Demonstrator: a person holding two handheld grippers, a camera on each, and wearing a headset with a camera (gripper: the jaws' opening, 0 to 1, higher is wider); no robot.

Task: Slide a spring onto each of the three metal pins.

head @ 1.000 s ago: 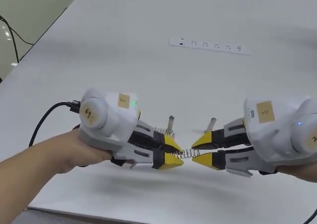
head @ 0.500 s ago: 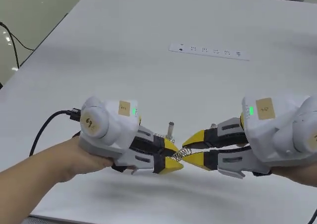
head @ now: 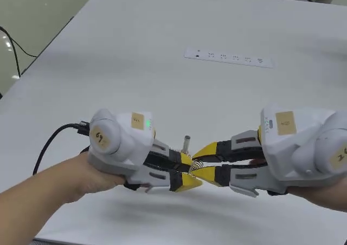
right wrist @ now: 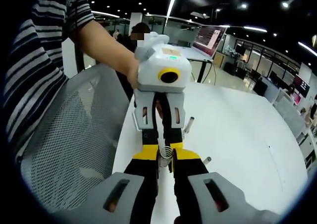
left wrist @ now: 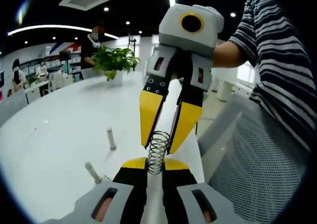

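- the left tongs (left wrist: 154,164) are clenched on one end of the spring (left wrist: 157,148), which rises from between their yellow tips in the left gripper view.
- the right tongs (right wrist: 166,156) meet them tip to tip and are closed on the other end of the same spring, so it hangs in the air between the two tools, above the near part of the surface (head: 135,50).
- i judge the spring to be very light and of thin wire. it probably keeps its form, but it is soft along its length and easy to bend sideways.
- the round coils give the flat tips little to bite on, so it may slip or jump away if it is pressed hard.
- the best hold, i think, is across some coils near one end, with gentle pressure, so that the open mouth at the other end can go over a pin.
- now both ends are covered, so one pair of tongs would have to release before the spring can be threaded.
- beside the tips, a nearer pin (left wrist: 92,171) and a farther pin (left wrist: 111,138) stand on the surface. both look bare.
- further out, a power strip (head: 227,57) lies well apart from the work, and a black cable (head: 51,134) leaves the left tongs.
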